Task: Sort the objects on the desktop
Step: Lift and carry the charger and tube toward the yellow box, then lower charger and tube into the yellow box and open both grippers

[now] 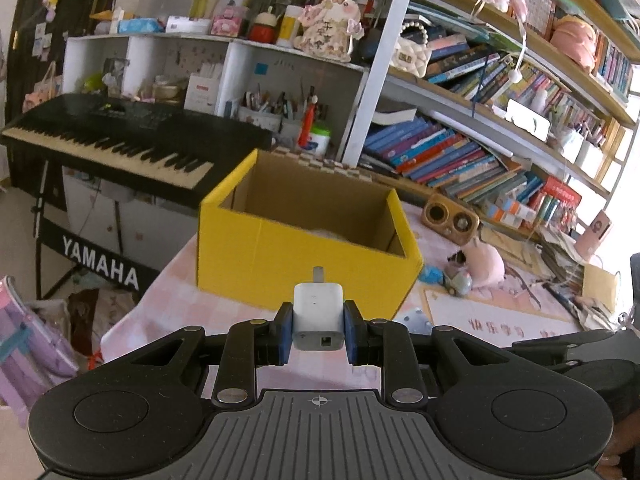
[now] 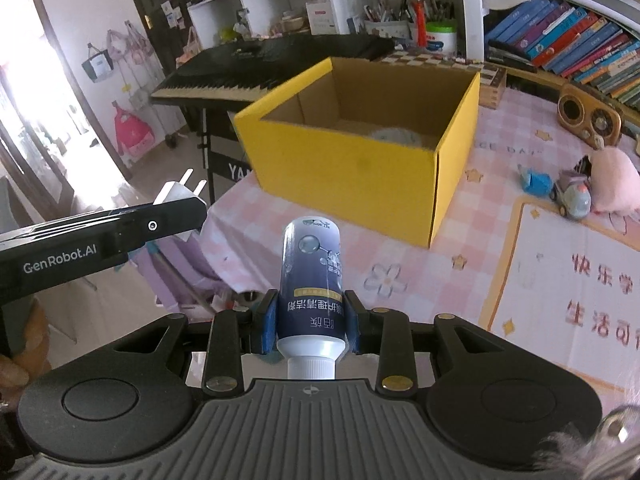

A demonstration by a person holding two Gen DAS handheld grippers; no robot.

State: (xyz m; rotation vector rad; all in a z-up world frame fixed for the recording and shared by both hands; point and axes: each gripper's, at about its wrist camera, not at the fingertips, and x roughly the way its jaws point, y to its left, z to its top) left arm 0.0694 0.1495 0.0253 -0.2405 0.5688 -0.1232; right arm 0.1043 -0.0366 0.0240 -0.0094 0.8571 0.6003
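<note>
My left gripper [image 1: 318, 334] is shut on a white USB charger plug [image 1: 318, 316], prongs pointing forward, held in front of the open yellow cardboard box [image 1: 304, 256]. The left gripper also shows in the right wrist view [image 2: 176, 204], with the charger [image 2: 176, 192] at its tip. My right gripper [image 2: 310, 322] is shut on a dark blue bottle with a white cap [image 2: 310, 280], cap toward the camera, held above the pink tablecloth before the box [image 2: 360, 168]. A pale round object [image 2: 394, 136] lies inside the box.
A wooden retro radio [image 2: 588, 120], a pink plush [image 2: 612, 180], a small toy car [image 2: 574, 196] and a blue toy [image 2: 536, 182] lie right of the box. A Yamaha keyboard [image 1: 112, 140] stands left beyond the table edge. Bookshelves [image 1: 460, 152] line the back.
</note>
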